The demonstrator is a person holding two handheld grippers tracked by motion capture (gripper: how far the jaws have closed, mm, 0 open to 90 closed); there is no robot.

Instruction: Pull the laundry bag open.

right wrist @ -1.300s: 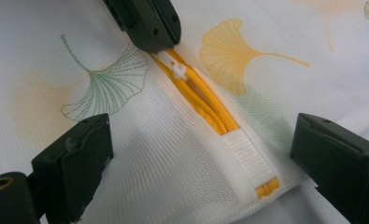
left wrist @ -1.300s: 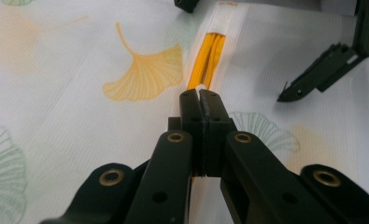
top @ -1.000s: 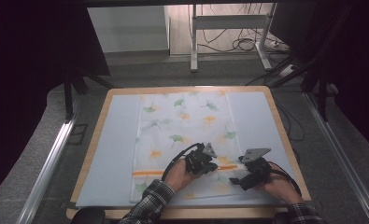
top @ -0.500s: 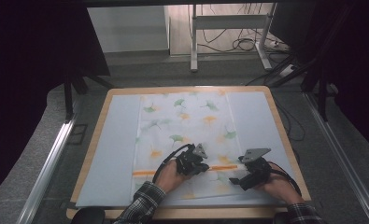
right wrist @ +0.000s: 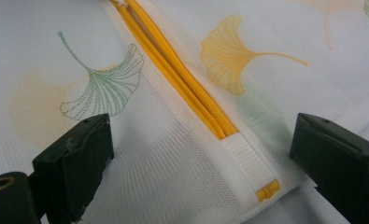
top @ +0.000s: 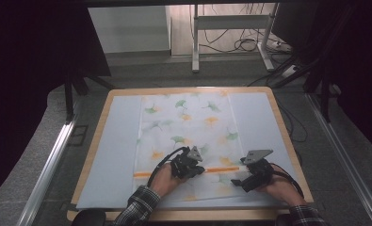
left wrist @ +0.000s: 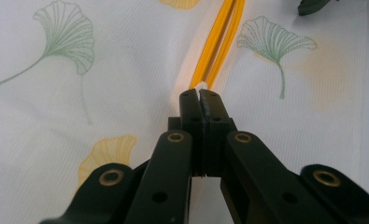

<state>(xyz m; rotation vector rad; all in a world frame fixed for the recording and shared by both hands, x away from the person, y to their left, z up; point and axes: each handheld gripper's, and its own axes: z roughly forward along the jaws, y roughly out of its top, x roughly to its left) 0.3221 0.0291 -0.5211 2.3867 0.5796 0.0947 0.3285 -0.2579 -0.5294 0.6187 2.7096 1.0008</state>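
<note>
A white mesh bag (top: 188, 127) printed with ginkgo leaves lies flat on a pale mat. An orange zipper (top: 221, 169) crosses its near end. My left gripper (top: 200, 168) is shut on the small white zipper pull (left wrist: 200, 87), with the two orange zipper rows (left wrist: 219, 42) running away ahead of it. My right gripper (top: 238, 178) stands open at the bag's right edge. Its jaws straddle the zipper's end (right wrist: 210, 123) and the white tab (right wrist: 247, 161) there, and its pads are apart from the fabric between them.
The pale blue mat (top: 113, 155) covers a wooden table (top: 287, 141). Bare mat lies left and right of the bag. Past the table's far edge are a floor with cables (top: 249, 44) and a metal stand (top: 195, 42). A rail (top: 47, 169) runs along the left side.
My left gripper has slid to the left along the zipper, away from the right gripper, still shut on the pull. The right gripper has stayed where it was.
</note>
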